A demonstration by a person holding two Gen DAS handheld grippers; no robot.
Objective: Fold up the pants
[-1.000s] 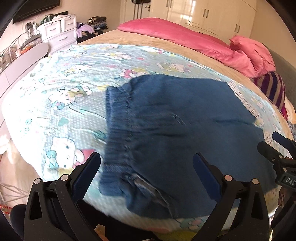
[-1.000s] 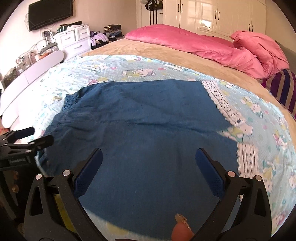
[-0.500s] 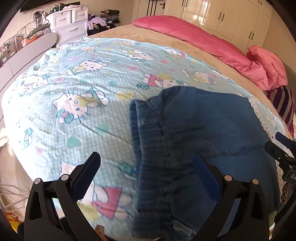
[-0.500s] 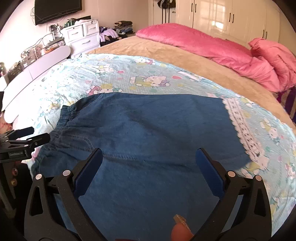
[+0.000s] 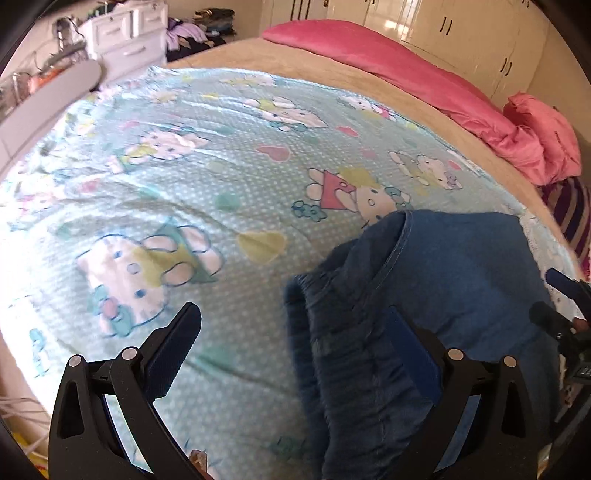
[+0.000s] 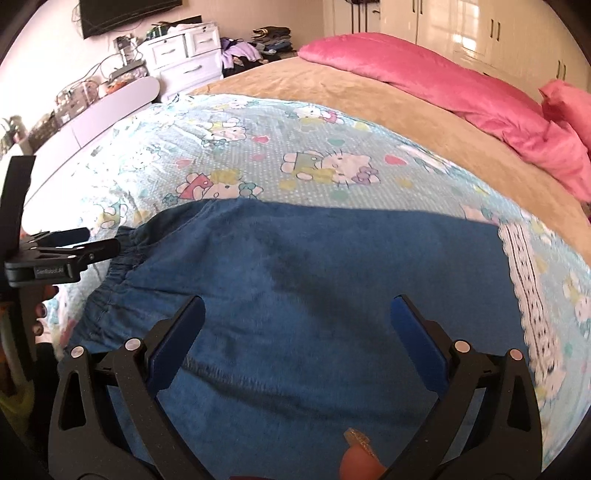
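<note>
Blue denim pants [image 6: 325, 280] lie flat on the light blue cartoon-print sheet [image 6: 258, 155], the elastic waistband [image 6: 122, 258] at the left. In the left wrist view the pants [image 5: 436, 295] fill the lower right, waistband [image 5: 332, 354] bunched. My left gripper [image 5: 295, 325] is open over the sheet, its right finger above the waistband; from the right wrist view it [image 6: 99, 243] shows side-on at the waistband. My right gripper [image 6: 297, 314] is open and empty above the middle of the pants; part of it [image 5: 561, 306] shows at the left wrist view's right edge.
A tan bedspread [image 6: 369, 107] and pink duvet [image 6: 443, 85] lie further up the bed. White drawers [image 6: 184, 55] and a cluttered desk [image 6: 85, 110] stand at the left, wardrobes [image 6: 461, 26] behind. A striped cushion [image 5: 569, 210] sits at the right.
My left gripper has swung left, off the pants toward the waistband edge and bare sheet. My right gripper has drawn back a little over the pants. Both stay open.
</note>
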